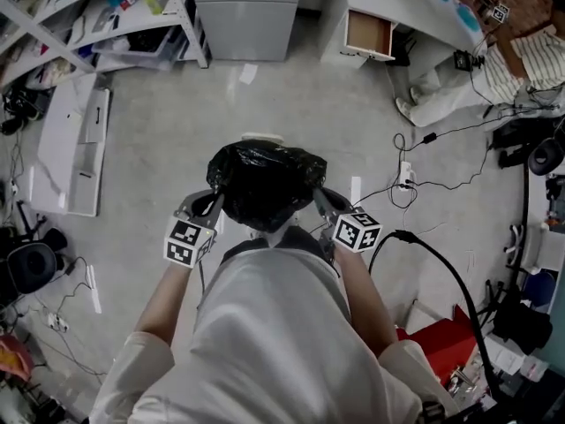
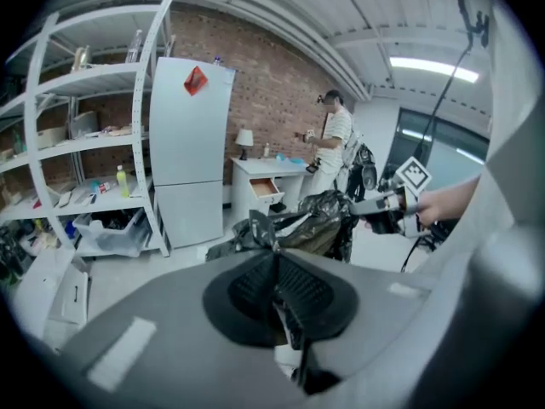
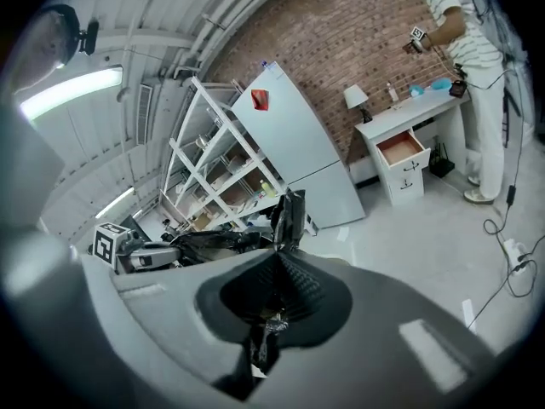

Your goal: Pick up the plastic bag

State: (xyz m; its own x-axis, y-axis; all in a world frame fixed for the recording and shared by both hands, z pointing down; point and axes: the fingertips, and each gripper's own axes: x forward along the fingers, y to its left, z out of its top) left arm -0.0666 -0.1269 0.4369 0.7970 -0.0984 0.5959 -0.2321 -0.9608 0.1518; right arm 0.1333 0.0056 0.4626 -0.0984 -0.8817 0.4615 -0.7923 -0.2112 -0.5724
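A black plastic bag (image 1: 265, 184) hangs full and rounded in front of the person, stretched between both grippers above the floor. My left gripper (image 1: 215, 204) is shut on the bag's left edge, and my right gripper (image 1: 320, 200) is shut on its right edge. In the left gripper view the crumpled bag (image 2: 317, 221) runs from the closed jaws of the left gripper (image 2: 274, 256) across to the right gripper (image 2: 387, 204). In the right gripper view a strip of the bag (image 3: 290, 216) sticks up out of the closed right gripper (image 3: 278, 258), and the left gripper (image 3: 136, 251) holds the far side.
A white rim (image 1: 262, 137) peeks out behind the bag. White shelving (image 1: 106, 16) and a grey cabinet (image 1: 245, 14) stand at the back. A white desk with an open drawer (image 1: 369, 32) and a person in a striped shirt (image 1: 494, 73) are at the right. Cables (image 1: 415, 162) and a red box (image 1: 446, 343) lie nearby.
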